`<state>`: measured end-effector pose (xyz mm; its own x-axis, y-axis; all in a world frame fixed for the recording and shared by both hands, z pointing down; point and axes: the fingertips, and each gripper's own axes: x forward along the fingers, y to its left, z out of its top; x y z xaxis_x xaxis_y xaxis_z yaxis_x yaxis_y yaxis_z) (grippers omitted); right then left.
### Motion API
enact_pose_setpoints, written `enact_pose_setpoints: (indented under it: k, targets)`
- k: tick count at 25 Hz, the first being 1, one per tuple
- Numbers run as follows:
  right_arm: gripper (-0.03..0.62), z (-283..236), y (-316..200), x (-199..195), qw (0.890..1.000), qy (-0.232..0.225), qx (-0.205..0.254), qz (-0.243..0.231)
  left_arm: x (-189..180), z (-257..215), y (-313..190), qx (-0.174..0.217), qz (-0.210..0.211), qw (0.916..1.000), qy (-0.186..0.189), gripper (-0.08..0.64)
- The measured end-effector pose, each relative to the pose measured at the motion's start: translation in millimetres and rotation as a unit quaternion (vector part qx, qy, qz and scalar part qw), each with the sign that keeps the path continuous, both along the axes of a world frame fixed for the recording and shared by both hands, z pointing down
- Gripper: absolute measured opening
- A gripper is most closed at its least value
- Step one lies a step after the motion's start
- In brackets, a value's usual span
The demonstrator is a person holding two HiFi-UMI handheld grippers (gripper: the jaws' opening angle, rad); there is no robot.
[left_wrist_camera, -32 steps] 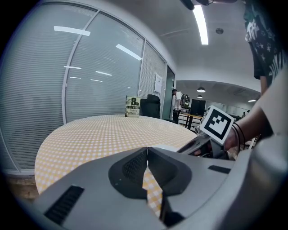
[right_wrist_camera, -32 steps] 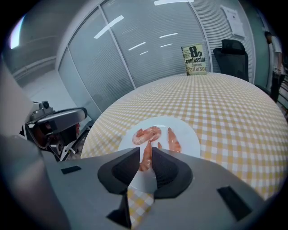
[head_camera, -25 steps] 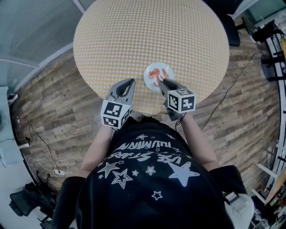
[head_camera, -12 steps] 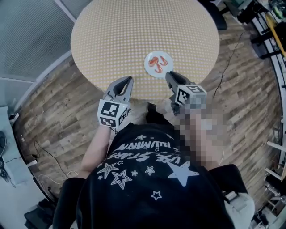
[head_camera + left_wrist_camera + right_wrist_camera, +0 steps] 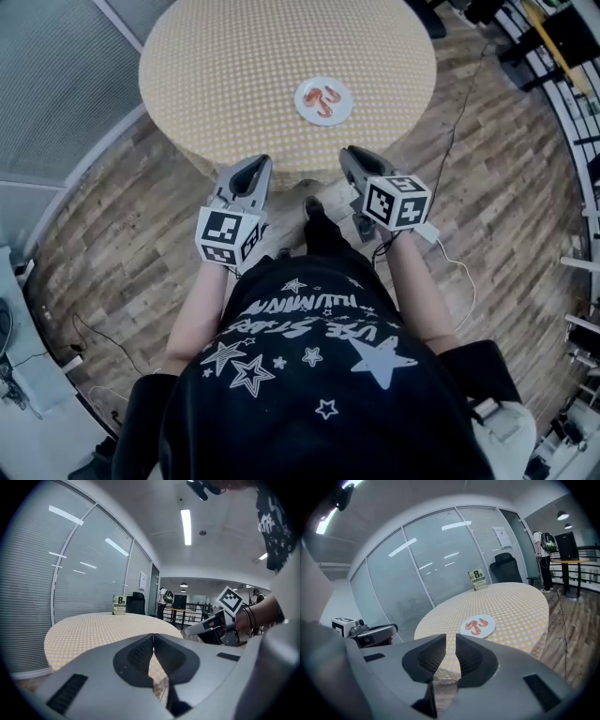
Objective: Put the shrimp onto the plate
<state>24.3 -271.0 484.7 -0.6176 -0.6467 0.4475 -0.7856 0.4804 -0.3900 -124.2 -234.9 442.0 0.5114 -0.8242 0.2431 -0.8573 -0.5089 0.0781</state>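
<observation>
Three orange shrimp (image 5: 325,97) lie on a small white plate (image 5: 302,106) on the round table with a yellow checked cloth (image 5: 244,66). The right gripper view also shows that plate (image 5: 486,631) and the shrimp (image 5: 476,625), well ahead of the jaws. Both grippers hang over the wooden floor, short of the table's near edge. My left gripper (image 5: 251,169) is shut and empty, its tips touching (image 5: 153,634). Only a narrow slit separates the jaws of my right gripper (image 5: 349,155), with nothing between them (image 5: 451,638).
A small standing sign (image 5: 477,579) is at the table's far side, with a dark chair (image 5: 505,564) behind it. Glass walls with blinds (image 5: 56,84) run on the left. A cable (image 5: 457,141) crosses the floor at right. Railings and a person stand farther off.
The person has stepped back from the table. Both grippers have come off the table edge and now hang over the floor, and the plate lies farther from them.
</observation>
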Motion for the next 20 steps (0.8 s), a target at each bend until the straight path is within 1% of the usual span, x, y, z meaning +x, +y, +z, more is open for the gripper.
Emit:
enact_pose_setpoints:
  k: [4,9,12,16,20]
  targets:
    - [0.072,-2.6,31.5,-3.2,1.000,-0.004,0.003,0.011,0.4,1.9,27.3,0.006,0.022,0.9996,-0.014,0.011]
    - [0.070,-11.1,67.4,-4.6,1.000,-0.010,0.017,0.016,2.1,-1.7,55.4,0.012,0.035,0.9993,-0.003,0.011]
    - [0.055,-19.5,83.2,-3.0,0.999,-0.015,0.027,0.021,3.8,-5.2,71.4,0.014,0.041,0.9990,-0.001,0.011]
    - [0.048,-23.0,99.4,-3.7,0.999,0.004,0.037,-0.002,4.3,-10.2,85.9,0.020,0.033,0.9993,0.003,0.011]
    - [0.041,-26.8,112.5,4.2,0.999,0.005,0.038,-0.024,13.9,-15.5,97.7,0.023,0.018,0.9996,0.004,0.011]
